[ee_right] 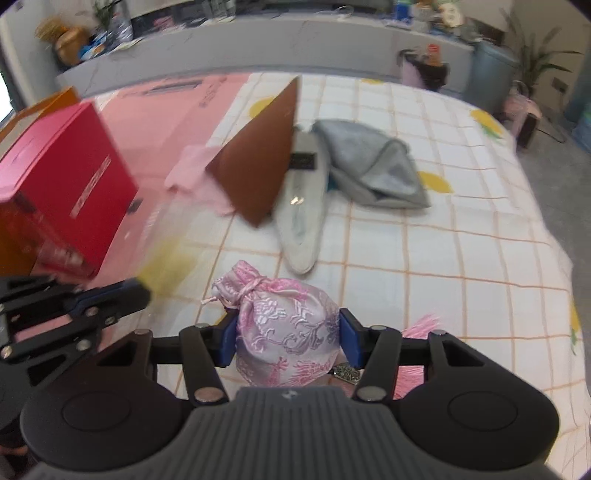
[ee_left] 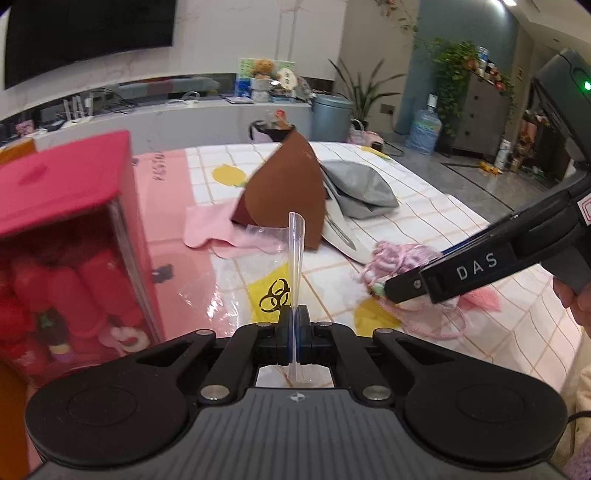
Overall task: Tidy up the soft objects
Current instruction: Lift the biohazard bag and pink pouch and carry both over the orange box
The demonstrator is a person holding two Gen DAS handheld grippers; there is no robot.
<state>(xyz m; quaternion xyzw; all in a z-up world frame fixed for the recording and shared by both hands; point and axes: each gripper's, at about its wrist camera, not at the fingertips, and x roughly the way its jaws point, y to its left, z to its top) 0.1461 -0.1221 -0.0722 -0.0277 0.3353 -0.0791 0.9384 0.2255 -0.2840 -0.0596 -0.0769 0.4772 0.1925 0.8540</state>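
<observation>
Pink pouch (ee_right: pixel 286 332) between right gripper (ee_right: pixel 288 339) fingers

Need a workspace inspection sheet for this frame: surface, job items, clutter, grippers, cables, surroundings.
Surface: table under a white checked cloth with yellow spots; a glossy pink sheet covers its left part.
Job's things: pink brocade drawstring pouch; clear plastic bag with a biohazard mark; grey folded cloth; pale pink cloth; brown stiff sheet standing as a cone.
Clutter: red windowed gift box; white flat sleeve.
Grippers: left gripper shut on the bag's edge; right gripper shut on the pouch.
Cables: some on the far counter.
Surroundings: dark TV screen, grey bin, potted plants, water jug.
</observation>
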